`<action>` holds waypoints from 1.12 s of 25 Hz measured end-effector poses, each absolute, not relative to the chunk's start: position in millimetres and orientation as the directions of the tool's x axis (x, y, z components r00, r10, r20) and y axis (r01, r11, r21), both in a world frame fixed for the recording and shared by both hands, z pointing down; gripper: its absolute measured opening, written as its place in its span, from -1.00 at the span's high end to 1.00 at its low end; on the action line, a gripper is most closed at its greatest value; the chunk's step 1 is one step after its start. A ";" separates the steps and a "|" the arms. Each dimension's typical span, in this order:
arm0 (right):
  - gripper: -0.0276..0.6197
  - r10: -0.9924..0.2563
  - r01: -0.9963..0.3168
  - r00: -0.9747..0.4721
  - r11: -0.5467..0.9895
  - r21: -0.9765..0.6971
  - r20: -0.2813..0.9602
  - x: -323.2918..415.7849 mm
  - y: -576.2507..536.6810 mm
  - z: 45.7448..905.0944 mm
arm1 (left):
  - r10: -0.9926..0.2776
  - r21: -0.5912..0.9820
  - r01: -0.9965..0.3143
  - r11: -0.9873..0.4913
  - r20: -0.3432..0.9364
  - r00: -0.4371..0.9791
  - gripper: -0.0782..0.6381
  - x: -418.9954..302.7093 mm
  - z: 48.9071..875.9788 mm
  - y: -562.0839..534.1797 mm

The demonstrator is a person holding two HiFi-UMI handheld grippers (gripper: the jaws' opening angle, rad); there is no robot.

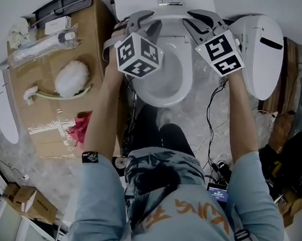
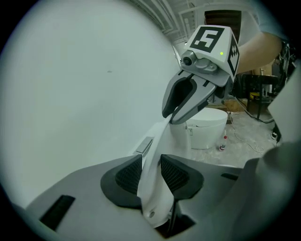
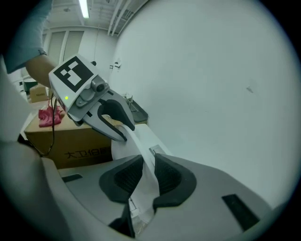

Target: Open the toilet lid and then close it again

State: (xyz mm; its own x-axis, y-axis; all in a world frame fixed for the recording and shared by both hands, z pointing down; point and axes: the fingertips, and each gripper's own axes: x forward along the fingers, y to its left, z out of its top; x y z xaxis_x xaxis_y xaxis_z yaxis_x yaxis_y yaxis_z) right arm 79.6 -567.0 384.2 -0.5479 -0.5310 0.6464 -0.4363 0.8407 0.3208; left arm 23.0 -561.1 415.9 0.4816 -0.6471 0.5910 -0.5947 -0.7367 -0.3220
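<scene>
Beside toilet lid (image 2: 153, 183): cardboard box (image 1: 48, 136), white brush (image 1: 72, 77) left; spare seat (image 1: 263, 56) right.

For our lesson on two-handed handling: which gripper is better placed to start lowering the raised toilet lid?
Right, narrowly: the right gripper pinches the toilet lid squarely at its edge. The left gripper grips it too, but the lid looks skewed between its pads.

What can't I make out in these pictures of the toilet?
- White plastic toilet lid: both gripper views see it edge-on, so its faces stay unseen.
- Lid hinge: in no view.
- Print on the brown cardboard box: right gripper view, cut short by the lid.
- Pink crumpled thing on that box: head view, too small to identify.
</scene>
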 end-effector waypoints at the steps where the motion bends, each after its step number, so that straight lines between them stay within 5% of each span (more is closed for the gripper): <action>1: 0.63 -0.531 -0.434 -0.555 0.842 0.321 0.641 81.8 -559.3 382.1 | -0.652 -0.329 -0.595 -0.733 0.591 0.476 0.37 25.1 414.1 -553.9; 16: 0.68 -0.439 -0.194 -0.563 0.894 0.404 0.701 100.9 -383.4 417.1 | -0.634 -0.295 -0.627 -0.721 0.645 0.426 0.40 42.0 445.0 -392.2; 28: 0.64 -0.342 -0.018 -0.540 0.918 0.395 0.769 120.0 -234.5 531.6 | -0.546 -0.335 -0.531 -0.778 0.779 0.308 0.33 61.0 556.7 -248.2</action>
